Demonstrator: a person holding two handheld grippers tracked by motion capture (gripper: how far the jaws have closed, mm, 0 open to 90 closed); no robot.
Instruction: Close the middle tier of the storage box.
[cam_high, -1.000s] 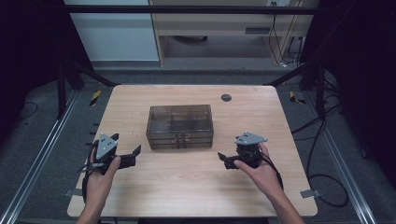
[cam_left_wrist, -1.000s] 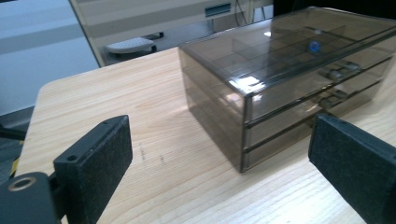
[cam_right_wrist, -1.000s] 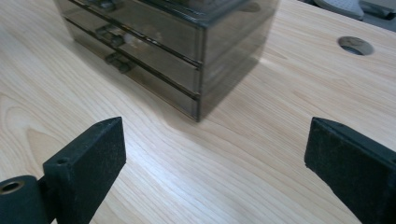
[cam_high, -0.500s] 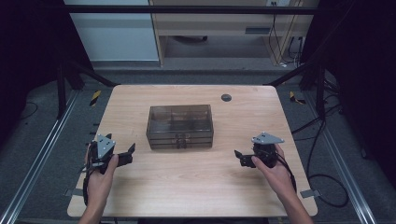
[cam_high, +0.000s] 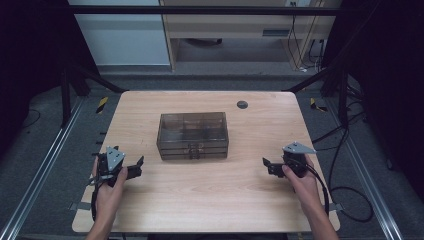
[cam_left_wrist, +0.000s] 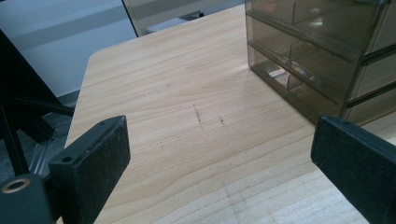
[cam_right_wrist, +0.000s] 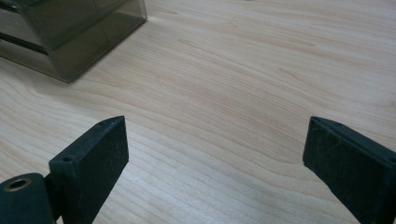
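Sitting mid-table, the smoky translucent plastic drawer cabinet (cam_high: 193, 135) w/ stacked shallow drawers rests on the pale wood-grain table (cam_high: 210, 200), drawer fronts facing the person. Left gripper (cam_high: 134, 167) hovers near the table's left edge, well apart from the cabinet; its jaws are spread wide w/ nothing between them, as the left gripper view confirms: bare wood between the black pads (cam_left_wrist: 91, 161), cabinet corner (cam_left_wrist: 322, 56) off to one side. Right gripper (cam_high: 267, 165) likewise stands apart on the other side, jaws wide apart and empty, cabinet corner (cam_right_wrist: 70, 32) at the upper left of its view.

Risks, as I judge them: the cabinet looks light & unanchored, so a one-sided pull on a drawer could drag the whole unit across the table instead of opening it. Drawer handles (cam_high: 194, 149) look small, so a pad could slip off. Approaching at an angle could knock the box askew.

Hard to tell: drawer contents, since the tinted walls only show dividers; handle shape too small to make out; exact drawer count unclear. Small dark round thing (cam_high: 242, 104) near the far edge, can't identify.
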